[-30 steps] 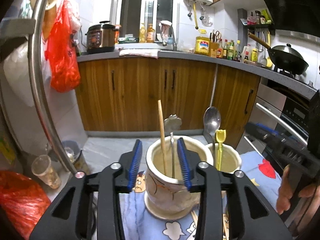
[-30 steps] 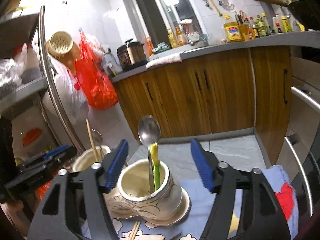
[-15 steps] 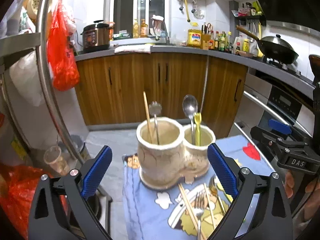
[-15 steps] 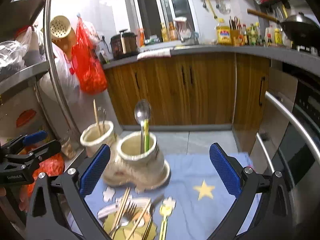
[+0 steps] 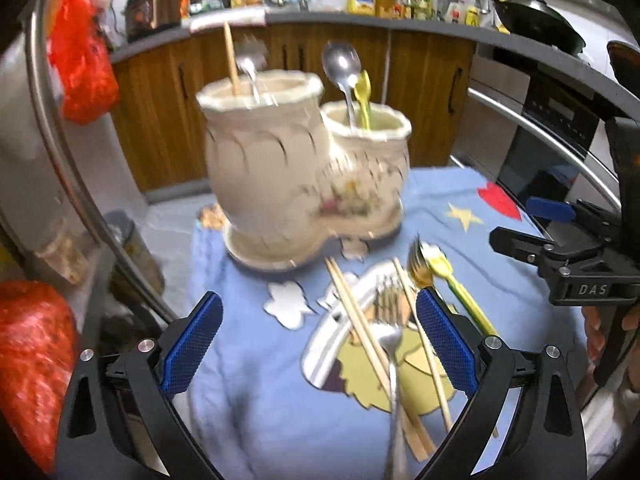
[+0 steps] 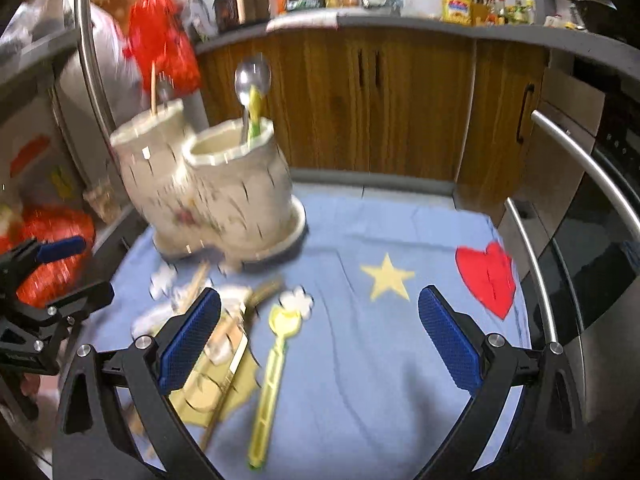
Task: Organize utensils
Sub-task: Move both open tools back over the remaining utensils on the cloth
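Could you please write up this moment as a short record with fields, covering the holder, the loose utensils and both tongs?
holder: two-cup ceramic holder standing on the blue cloth
left cup: chopstick and a metal utensil, blurred
right cup: metal spoon and a yellow utensil
loose on cloth: chopsticks, gold fork, silver fork, yellow spoon
left tongs: open, have just been opening, nothing between them
right tongs: open, have just been opening, above the yellow spoon, not gripping it
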The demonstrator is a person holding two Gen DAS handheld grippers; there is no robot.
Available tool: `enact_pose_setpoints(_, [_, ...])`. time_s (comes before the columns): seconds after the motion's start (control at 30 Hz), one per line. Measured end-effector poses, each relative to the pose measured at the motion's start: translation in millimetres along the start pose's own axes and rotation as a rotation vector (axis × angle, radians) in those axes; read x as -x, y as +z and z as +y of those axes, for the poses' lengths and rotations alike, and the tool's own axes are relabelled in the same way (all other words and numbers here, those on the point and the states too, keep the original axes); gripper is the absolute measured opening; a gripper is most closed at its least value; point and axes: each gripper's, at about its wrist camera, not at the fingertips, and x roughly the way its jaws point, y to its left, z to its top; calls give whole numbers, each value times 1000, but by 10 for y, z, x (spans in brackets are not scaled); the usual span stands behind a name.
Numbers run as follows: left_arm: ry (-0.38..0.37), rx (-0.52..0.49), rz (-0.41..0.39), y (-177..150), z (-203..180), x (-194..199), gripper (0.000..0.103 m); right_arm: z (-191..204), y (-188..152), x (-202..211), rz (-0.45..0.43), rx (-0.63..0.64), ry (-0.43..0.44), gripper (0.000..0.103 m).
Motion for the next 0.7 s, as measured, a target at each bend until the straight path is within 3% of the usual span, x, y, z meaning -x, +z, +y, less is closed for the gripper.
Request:
enact_pose_setpoints(0.23, [-25, -96, 79, -99, -184, -136, 96, 41, -124, -212, 127, 22, 75, 75])
enact_pose_setpoints(0.43, [-53, -207, 143, -207, -397, -206, 88, 162, -175, -262, 181, 74, 108, 57])
enact_pose_setpoints(0.53, [-63, -236, 159, -229, -461, -229, 75, 182, -184, -287, 201, 74, 119, 53])
enact_pose_setpoints(0.6, [-66, -243, 180, -255, -476, -257, 58, 181, -179, -303, 210, 68, 126, 52])
enact_pose_setpoints(0.7, [-91, -251, 207, -266, -467, -258, 39, 182, -186, -310, 218, 76, 123, 41])
